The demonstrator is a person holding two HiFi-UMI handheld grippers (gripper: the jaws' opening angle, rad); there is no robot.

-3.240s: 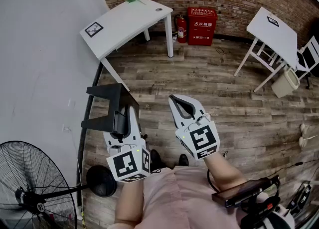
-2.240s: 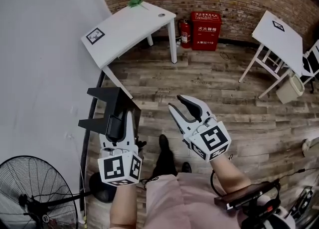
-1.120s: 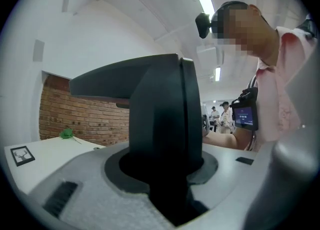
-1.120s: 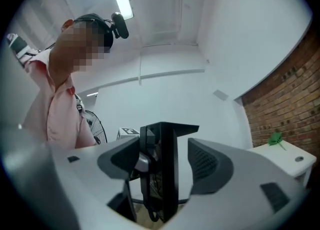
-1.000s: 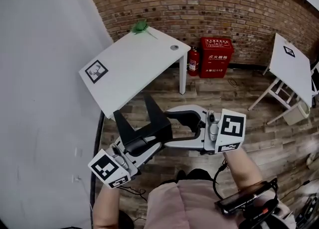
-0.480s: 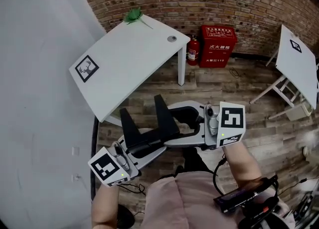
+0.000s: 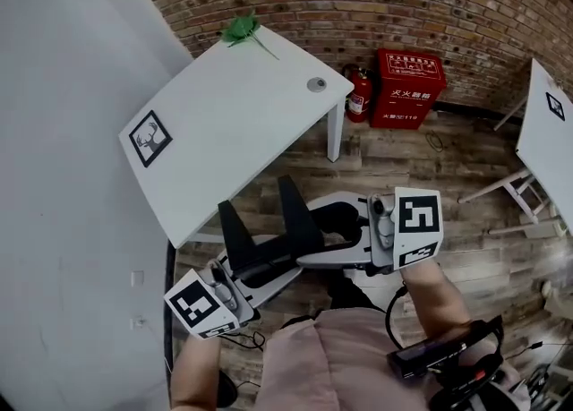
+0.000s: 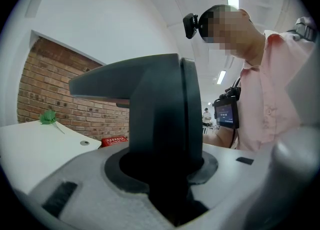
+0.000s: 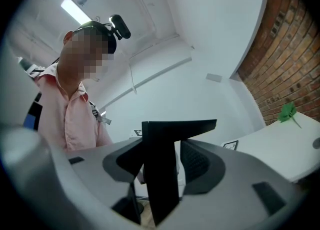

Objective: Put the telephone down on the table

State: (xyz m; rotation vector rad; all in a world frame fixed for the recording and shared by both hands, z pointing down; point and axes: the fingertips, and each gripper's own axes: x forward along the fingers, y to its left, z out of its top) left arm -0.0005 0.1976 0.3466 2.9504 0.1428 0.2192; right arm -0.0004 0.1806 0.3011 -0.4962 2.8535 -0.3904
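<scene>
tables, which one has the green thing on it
The left table: the green thing sits at its far corner. The right table, cut by the picture's edge, shows only a marker.

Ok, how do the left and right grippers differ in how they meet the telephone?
The left gripper angles up from the lower left; the right gripper lies level, coming from the right. The left gripper is clamped on the thick body of the telephone; the right gripper's jaws flank a thin end piece, grip unclear. Both meet at the telephone, which isn't on the white table yet.
</scene>
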